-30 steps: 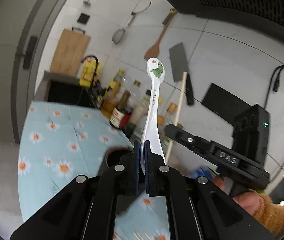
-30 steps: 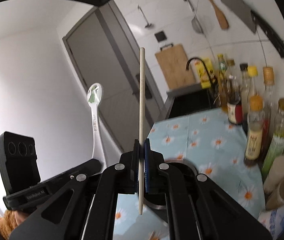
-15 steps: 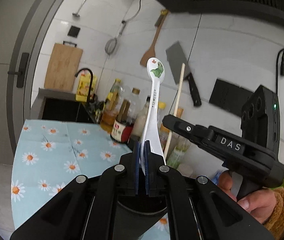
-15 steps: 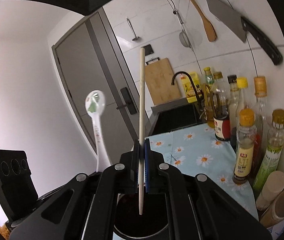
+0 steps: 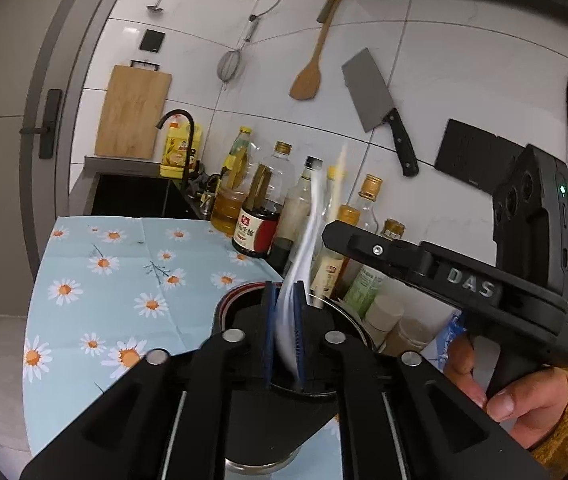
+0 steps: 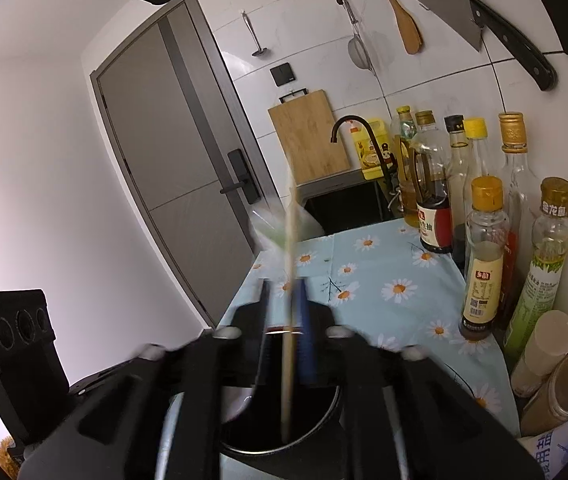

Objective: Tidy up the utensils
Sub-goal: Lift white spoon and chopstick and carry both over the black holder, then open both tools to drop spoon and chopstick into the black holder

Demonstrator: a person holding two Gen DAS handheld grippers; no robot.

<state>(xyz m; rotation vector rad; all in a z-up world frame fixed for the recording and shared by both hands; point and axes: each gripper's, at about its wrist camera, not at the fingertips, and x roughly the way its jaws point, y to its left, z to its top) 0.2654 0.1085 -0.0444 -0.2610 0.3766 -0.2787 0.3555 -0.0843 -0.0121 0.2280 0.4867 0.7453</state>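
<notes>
Left claw (image 5: 284, 320): I've parted it so the blurred spoon (image 5: 304, 248) drops into the pot (image 5: 348, 316).
Right claw (image 6: 284, 320): parted likewise, letting the chopstick (image 6: 290, 320) fall in.

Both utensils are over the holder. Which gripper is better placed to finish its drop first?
Right, probably: the right gripper is open and its chopstick tip is already inside the holder rim. The left gripper is open too, but its blurred spoon sits higher.
</notes>
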